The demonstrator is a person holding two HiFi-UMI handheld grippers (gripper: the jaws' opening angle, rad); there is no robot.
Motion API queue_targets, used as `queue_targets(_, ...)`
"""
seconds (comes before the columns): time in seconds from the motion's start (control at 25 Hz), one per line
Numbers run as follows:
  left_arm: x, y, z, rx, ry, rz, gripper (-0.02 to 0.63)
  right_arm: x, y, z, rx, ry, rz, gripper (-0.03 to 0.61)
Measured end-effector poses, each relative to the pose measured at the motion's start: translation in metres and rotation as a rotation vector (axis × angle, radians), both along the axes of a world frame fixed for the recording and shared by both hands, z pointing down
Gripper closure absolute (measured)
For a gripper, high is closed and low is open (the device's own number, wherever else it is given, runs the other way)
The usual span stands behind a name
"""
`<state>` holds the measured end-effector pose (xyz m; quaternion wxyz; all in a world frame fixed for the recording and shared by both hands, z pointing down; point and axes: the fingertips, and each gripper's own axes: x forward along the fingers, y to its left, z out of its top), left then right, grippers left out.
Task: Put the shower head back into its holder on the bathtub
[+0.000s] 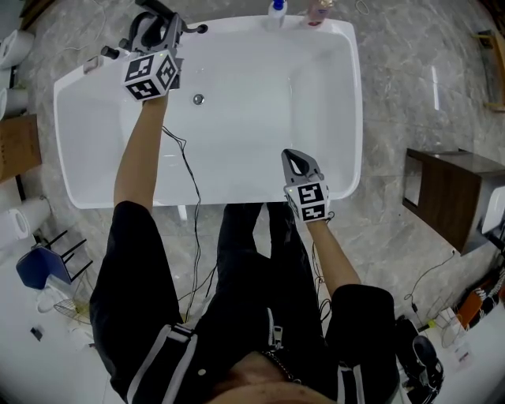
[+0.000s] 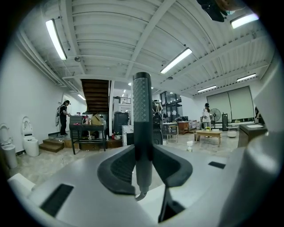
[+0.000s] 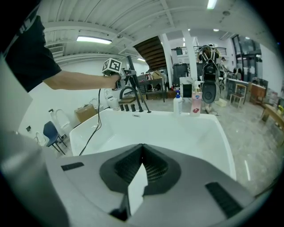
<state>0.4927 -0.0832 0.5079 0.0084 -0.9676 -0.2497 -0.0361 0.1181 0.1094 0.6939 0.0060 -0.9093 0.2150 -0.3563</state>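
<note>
At the far-left corner of the one white rectangular bathtub (image 1: 316,102), the left tongs (image 1: 167,28) grip one slim dark grey shower head (image 2: 142,111). It stands upright between the pads, right by the black tap fittings (image 1: 142,31) on that corner's rim. The tub's basin holds one round metal drain (image 1: 198,99). Two bottles stand on the tub's far rim: one white with a blue cap (image 1: 276,9), one pink (image 1: 318,11). Over the tub's near rim, toward its right end, the right tongs (image 1: 298,162) are pressed fully closed, holding nothing.
</note>
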Motion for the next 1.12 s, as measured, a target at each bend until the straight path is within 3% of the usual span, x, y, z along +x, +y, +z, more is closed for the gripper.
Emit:
queue_targets(0.64, 0.03, -0.004, 0.042, 0.006, 0.01, -0.01, 0.48, 0.044, -0.019, 0.017, 0.026, 0.015, -0.058, 0.571)
queue_targets(1.12, 0.047, -0.005, 0.102, 0.009, -0.016, -0.019, 0.48, 0.057, -0.031, 0.049, 0.076, 0.007, -0.021, 0.571)
